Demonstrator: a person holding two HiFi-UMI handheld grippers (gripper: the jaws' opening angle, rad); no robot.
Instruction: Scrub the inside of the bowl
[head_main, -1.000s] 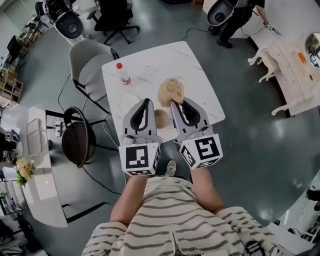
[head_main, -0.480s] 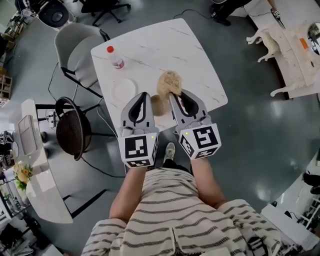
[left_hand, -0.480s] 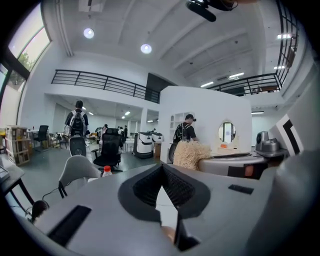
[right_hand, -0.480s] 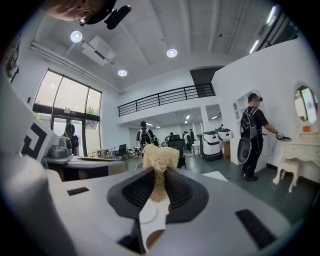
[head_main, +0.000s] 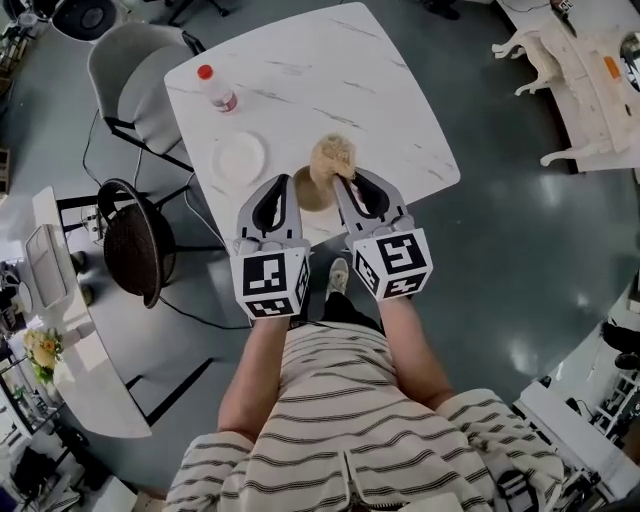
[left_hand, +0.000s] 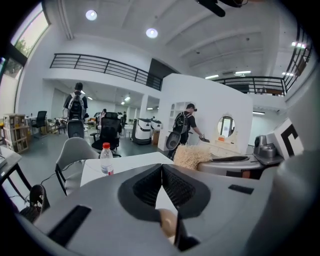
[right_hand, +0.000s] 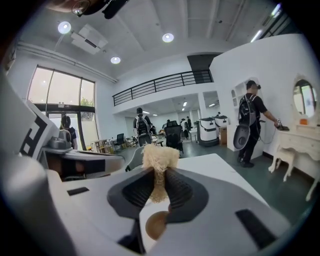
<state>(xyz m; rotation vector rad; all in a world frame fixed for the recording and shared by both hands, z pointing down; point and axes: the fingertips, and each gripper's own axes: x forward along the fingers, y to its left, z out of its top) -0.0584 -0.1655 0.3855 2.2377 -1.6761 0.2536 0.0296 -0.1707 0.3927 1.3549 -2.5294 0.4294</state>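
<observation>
A small brown bowl (head_main: 306, 196) sits near the front edge of the white marble table (head_main: 330, 80), between my two grippers. My right gripper (head_main: 339, 181) is shut on a tan fibrous scrubber (head_main: 333, 158), which sticks out past the jaw tips just beyond the bowl. In the right gripper view the scrubber (right_hand: 159, 159) fills the gap between the jaws, with the bowl (right_hand: 156, 225) showing below them. My left gripper (head_main: 277, 182) hangs at the bowl's left, its jaws closed together with nothing between them (left_hand: 161, 167). A bit of the bowl (left_hand: 169, 223) shows under them.
A white plate (head_main: 240, 157) lies left of the bowl and a red-capped plastic bottle (head_main: 215, 88) stands behind it. A grey chair (head_main: 125, 70) and a dark round stool (head_main: 132, 255) stand at the table's left. People stand far off in the hall.
The head view has shifted, so the table sits higher in the picture. Both grippers stay shut, and the scrubber has come a little nearer the bowl.
</observation>
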